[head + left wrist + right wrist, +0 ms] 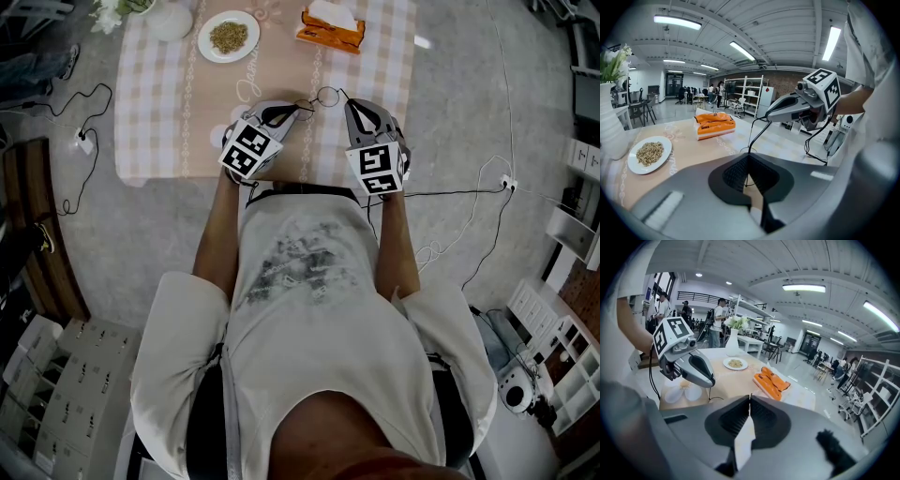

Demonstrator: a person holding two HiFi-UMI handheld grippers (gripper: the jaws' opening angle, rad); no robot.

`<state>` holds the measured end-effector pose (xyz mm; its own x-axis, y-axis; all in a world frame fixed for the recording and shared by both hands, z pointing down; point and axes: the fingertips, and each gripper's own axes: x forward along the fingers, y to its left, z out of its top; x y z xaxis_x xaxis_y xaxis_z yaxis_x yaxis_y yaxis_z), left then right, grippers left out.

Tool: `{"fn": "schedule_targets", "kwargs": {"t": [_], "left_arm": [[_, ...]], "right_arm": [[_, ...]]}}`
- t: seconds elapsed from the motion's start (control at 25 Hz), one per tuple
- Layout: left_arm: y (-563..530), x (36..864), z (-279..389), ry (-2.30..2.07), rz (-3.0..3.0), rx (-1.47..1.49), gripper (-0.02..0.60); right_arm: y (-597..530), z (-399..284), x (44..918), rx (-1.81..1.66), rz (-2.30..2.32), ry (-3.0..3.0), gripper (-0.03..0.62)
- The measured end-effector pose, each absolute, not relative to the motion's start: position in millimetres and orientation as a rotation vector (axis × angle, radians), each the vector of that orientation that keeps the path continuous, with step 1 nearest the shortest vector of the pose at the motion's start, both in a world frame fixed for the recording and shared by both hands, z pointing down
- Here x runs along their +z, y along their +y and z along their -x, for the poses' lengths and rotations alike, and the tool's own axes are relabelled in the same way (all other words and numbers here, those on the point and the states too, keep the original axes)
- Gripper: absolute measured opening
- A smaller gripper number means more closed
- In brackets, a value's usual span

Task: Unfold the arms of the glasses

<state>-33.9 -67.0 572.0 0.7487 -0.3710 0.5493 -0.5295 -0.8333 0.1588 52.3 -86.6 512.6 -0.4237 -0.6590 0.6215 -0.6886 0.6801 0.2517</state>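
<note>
Glasses (323,97) of thin wire hang in the air between the two grippers, on the person's side of the orange packet (331,28) and above the table (169,112). In the head view the left gripper (302,110) comes at them from the left of that packet's line and the right gripper (349,103) from the right. Both tips are at the frame, with a round lens rim showing between them.

In the left gripper view the jaws of the left gripper (748,161) are pressed together on the fine rim, nearer than the packet (715,125). One dark arm of the glasses runs up from there to the tip of the right gripper (768,118).

In the right gripper view the jaws of the right gripper (749,404) are pressed together. A sliver at their tip is probably the end of that arm, though it is too thin to be sure.

The step in hand looks to be opening the first arm, with the left gripper steadying the frame and the right holding the arm's end. The next move calls for swinging that end in an arc about its hinge without bending the wire, then regripping for the second arm.
</note>
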Motion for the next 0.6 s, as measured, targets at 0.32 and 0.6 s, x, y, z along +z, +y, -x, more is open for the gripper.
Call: {"fn": "schedule_targets", "kwargs": {"t": [0.32,0.6], "left_arm": [[-69.1,570.7,37.0,-0.712,-2.640,0.721,0.008],[-68.9,570.9,39.9,-0.720,-2.633,0.727,0.008]], "right_arm": [[-88.2,-59.4,512.3,0.076,-1.066,-2.166,0.021],[-88.4,-64.9,512.5,0.076,-1.078,-2.155,0.021]]}}
